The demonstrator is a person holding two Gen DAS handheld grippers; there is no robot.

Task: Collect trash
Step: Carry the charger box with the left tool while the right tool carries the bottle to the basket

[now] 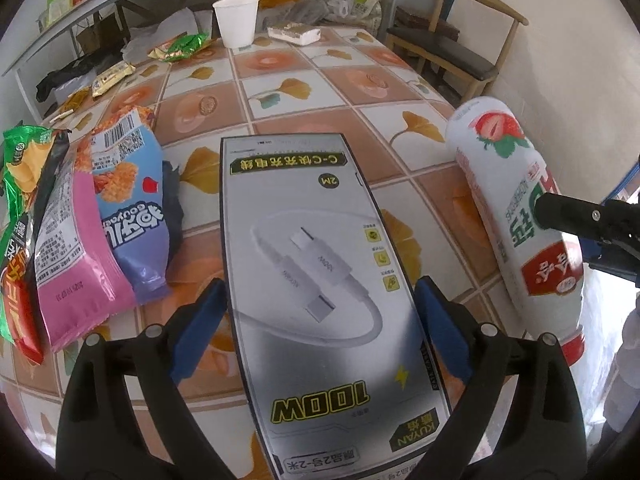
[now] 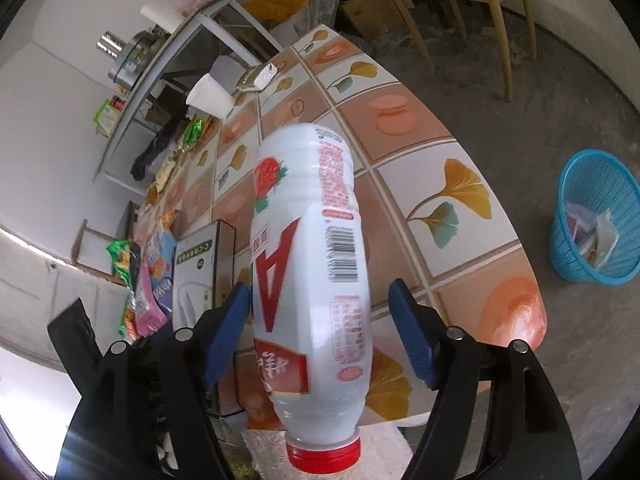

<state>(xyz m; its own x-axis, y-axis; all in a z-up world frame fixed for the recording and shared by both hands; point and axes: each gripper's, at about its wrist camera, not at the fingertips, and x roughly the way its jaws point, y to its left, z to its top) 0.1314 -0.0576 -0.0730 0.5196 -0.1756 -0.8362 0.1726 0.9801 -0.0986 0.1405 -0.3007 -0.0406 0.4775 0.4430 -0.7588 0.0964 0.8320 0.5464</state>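
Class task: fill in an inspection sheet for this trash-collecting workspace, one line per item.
Surface: table under a tile-pattern cloth with ginkgo leaves.
Job's things: cable box; strawberry drink bottle, red cap nearest the camera; snack wrappers at the left edge.
Clutter: white paper cup; foam block.
Grippers: left gripper fingers flank the box; right gripper fingers flank the bottle, with a gap on one side.
Cables: nothing seen, only a picture on the box.
Surroundings: blue waste basket on the floor, partly filled; wooden chair; metal shelf.
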